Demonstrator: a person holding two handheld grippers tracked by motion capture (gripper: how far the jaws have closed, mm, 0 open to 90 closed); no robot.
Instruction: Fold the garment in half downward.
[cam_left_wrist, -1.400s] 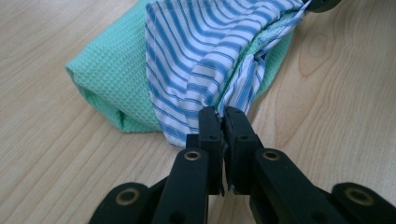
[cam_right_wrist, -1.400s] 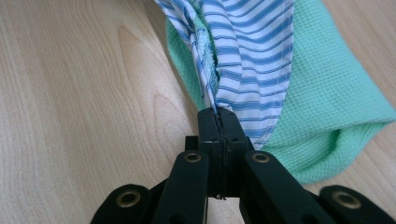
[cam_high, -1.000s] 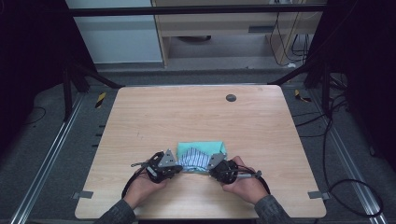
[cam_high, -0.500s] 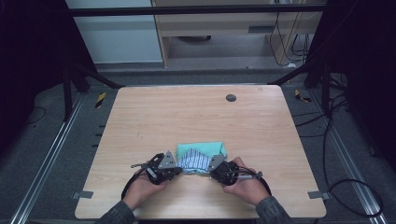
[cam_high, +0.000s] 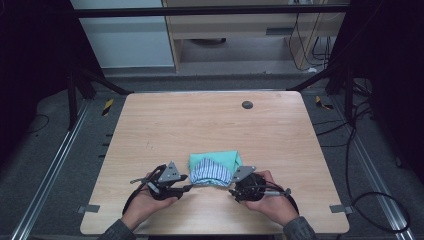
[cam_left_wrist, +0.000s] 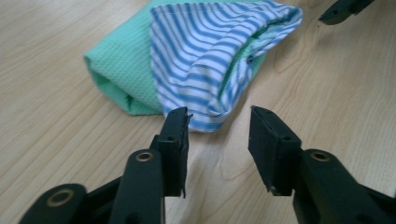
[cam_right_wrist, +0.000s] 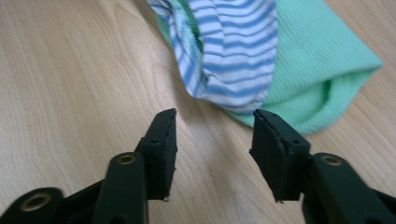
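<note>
High view has a folded cloth of mint-green waffle fabric with a blue-and-white striped lining (cam_high: 214, 169) lying on the pale wooden desk (cam_high: 210, 125), near the desk's front edge and roughly midway across it. The left tongs (cam_high: 187, 188) sit just beside the cloth's left front corner, held low over the wood by the person's left hand (cam_high: 145, 200), while the right tongs (cam_high: 231, 191) sit just beside the cloth's right front corner in the person's right hand (cam_high: 270, 200). Both pairs point inward at the striped part, which folds over the green layer toward the front. Left gripper view puts the folded cloth (cam_left_wrist: 201, 56) straight ahead of the left tongs (cam_left_wrist: 219, 123), whose black jaws stand apart with bare wood between them; the striped hem lies just past the tip of the nearer jaw, and whether it touches cannot be told. Right gripper view gives the same picture from the other side: the right tongs (cam_right_wrist: 215, 123) are released, jaws spread, grasping nothing, and the striped fold of the cloth (cam_right_wrist: 280, 60) hangs just beyond their tips with the green layer under it and to the side. A small dark round disc (cam_high: 247, 104) lies far back on the desk, well apart from the cloth.
</note>
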